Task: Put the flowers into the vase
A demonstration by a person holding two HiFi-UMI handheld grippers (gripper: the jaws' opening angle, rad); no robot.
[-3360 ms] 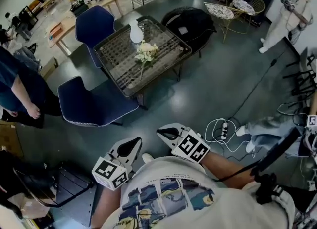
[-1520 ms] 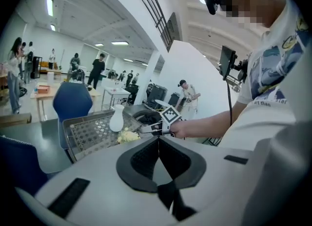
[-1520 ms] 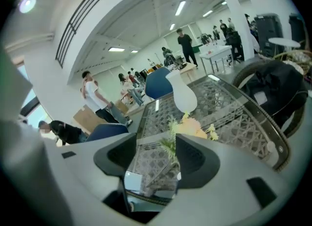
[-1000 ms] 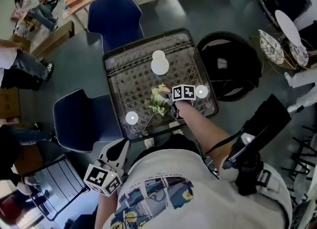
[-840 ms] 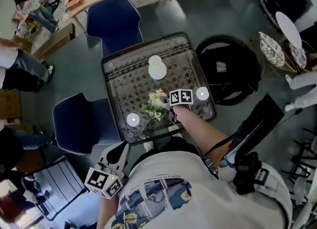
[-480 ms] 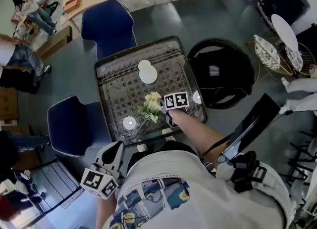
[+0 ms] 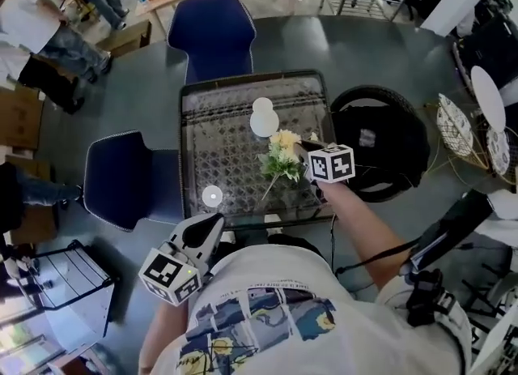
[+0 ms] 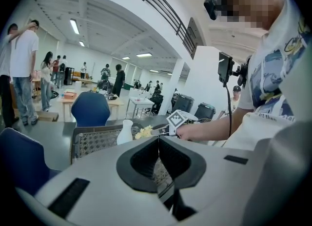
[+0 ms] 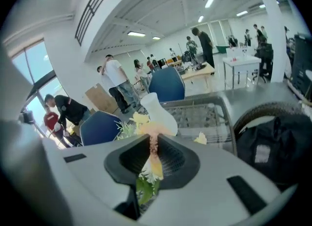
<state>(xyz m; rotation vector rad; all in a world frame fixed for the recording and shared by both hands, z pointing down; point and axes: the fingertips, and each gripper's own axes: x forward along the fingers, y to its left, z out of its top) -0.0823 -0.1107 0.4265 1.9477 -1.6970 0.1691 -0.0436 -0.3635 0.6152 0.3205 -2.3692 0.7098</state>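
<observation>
The right gripper [image 7: 306,153] had its jaws closing on the pale yellow and white flowers [image 7: 280,156]. The bunch was pinched between the jaws, with the blossoms ahead of them and a thin stem hanging down. The flowers were held over the glass-topped rattan table [image 7: 212,142], just beside the white ceramic vase [image 7: 264,119] standing on it. The left gripper [image 7: 204,234] was low near the person, its jaws pressed together and empty.

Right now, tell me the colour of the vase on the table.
Plain white. The vase shows best in the right gripper view.
</observation>
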